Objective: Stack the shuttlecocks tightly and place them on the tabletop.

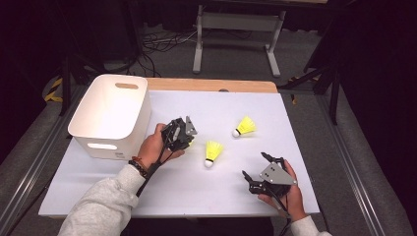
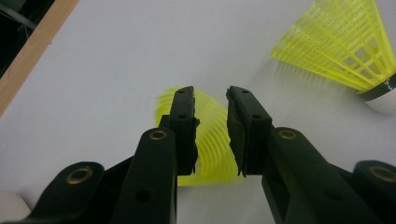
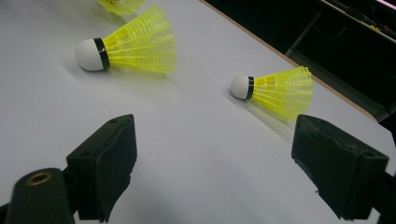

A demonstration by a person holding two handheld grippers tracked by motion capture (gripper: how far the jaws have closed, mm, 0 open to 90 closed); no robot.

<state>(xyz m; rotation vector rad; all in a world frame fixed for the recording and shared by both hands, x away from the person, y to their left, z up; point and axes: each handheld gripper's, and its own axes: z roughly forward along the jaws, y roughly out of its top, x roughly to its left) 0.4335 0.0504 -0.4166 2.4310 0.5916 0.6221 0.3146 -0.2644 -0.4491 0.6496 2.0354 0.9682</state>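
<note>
- White bin [image 1: 140,123]: stands at 9 o'clock on the white table [image 1: 196,191], with slot handles in its walls.
- Left gripper [image 1: 186,132]: sits just at 3 o'clock of the bin. Its jaws are released to a narrow gap and clamp nothing.
- Nearest shuttlecock [image 2: 212,149]: its ribbed yellow plastic skirt is blurred in the left gripper view. It shows through the gap and at either side of the jaws, lying on the table just beyond them. I cannot tell whether either pad brushes it.
- Middle shuttlecock [image 1: 213,152]: has a yellow mesh skirt, a white cork tip and a dark band. It lies near the table's centre, at 4 o'clock of the left gripper, with its tip pointing to 6 o'clock.
- Far shuttlecock [image 1: 244,127]: looks the same and lies at 1 o'clock of the middle one, well apart from both grippers.
- Right gripper [image 1: 254,164]: is at 5 o'clock on the table. Its jaws are spread wide and empty above bare table.
</note>
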